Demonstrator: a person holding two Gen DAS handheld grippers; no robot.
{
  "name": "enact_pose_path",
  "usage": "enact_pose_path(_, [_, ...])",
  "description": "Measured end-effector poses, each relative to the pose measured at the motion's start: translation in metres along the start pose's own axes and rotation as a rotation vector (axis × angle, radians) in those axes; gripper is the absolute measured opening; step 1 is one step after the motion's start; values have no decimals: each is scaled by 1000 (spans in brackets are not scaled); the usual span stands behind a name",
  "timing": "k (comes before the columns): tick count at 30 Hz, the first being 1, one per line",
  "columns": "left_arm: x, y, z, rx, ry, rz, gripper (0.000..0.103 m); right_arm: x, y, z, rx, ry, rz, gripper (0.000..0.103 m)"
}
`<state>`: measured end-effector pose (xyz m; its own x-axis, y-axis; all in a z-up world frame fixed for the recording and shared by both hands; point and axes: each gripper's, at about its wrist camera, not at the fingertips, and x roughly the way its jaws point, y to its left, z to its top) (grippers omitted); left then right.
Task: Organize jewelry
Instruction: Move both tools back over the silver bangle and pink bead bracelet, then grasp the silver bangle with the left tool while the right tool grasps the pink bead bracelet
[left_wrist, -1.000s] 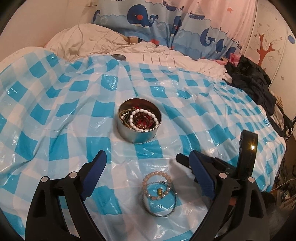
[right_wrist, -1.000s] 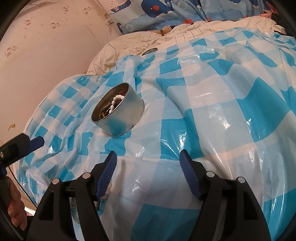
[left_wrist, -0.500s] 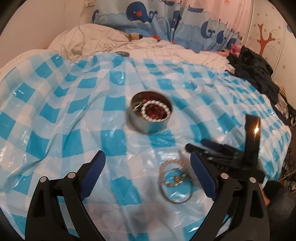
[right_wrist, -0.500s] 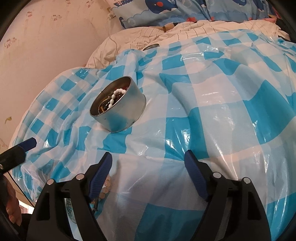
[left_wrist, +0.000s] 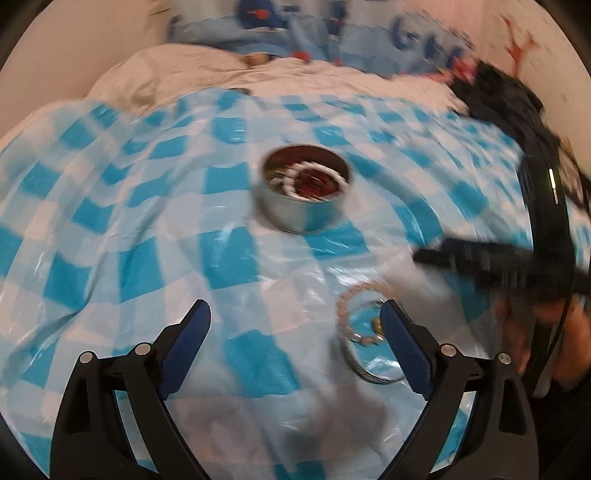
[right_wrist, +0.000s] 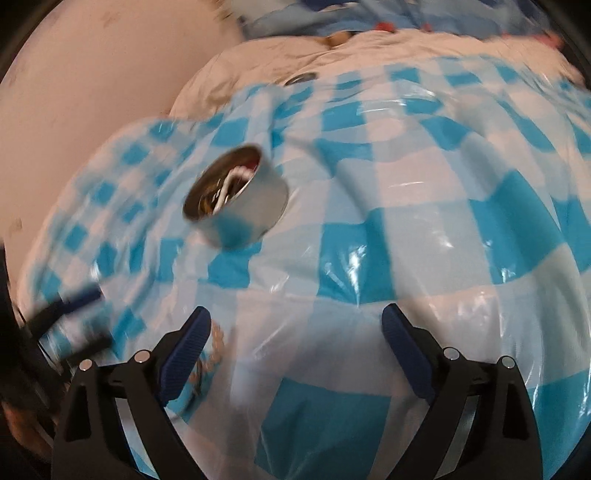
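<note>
A round metal tin (left_wrist: 306, 195) holding a white bead bracelet and red jewelry stands on the blue checked plastic sheet (left_wrist: 147, 229); it also shows in the right wrist view (right_wrist: 236, 197). A pink bead bracelet and a metal bangle (left_wrist: 364, 334) lie on the sheet, just left of my left gripper's right finger. In the right wrist view they lie by the left finger (right_wrist: 210, 354). My left gripper (left_wrist: 295, 332) is open and empty above the sheet. My right gripper (right_wrist: 297, 334) is open and empty; it also shows in the left wrist view (left_wrist: 480, 258). Both views are blurred.
The sheet covers a bed with a white quilt (left_wrist: 221, 74) and whale-print pillows (left_wrist: 295, 22) at the back. Dark clothes (left_wrist: 509, 99) lie at the back right. A small metal lid (right_wrist: 301, 78) lies at the sheet's far edge.
Both grippers have pulled back and shifted left, so the tin and the bracelets have slid rightward in the left wrist view. Both stay open.
</note>
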<state>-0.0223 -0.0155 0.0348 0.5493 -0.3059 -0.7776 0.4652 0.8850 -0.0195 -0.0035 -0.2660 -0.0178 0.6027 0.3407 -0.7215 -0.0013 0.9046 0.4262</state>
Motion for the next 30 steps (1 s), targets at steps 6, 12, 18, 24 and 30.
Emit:
enact_pose_path(6, [11,-27,-18,140,36,2,89,-6,-7,12,75,-21,39,90])
enact_pose_path(12, [18,-17,-23,118,70,-17,57,-6,4,13,31,-12,49,90])
enact_pose_path(18, [16,-6,-19,112,56,57,36,-2,28,7,-114,-15,-38,90])
enact_pose_path(24, [18,-12,-20,138,65,-10,33,7,43,-2,-232,-9,-109,90])
enact_pose_path(30, [15,0,-19,113,62,6,10,11,56,-10,-343,-17,-181,90])
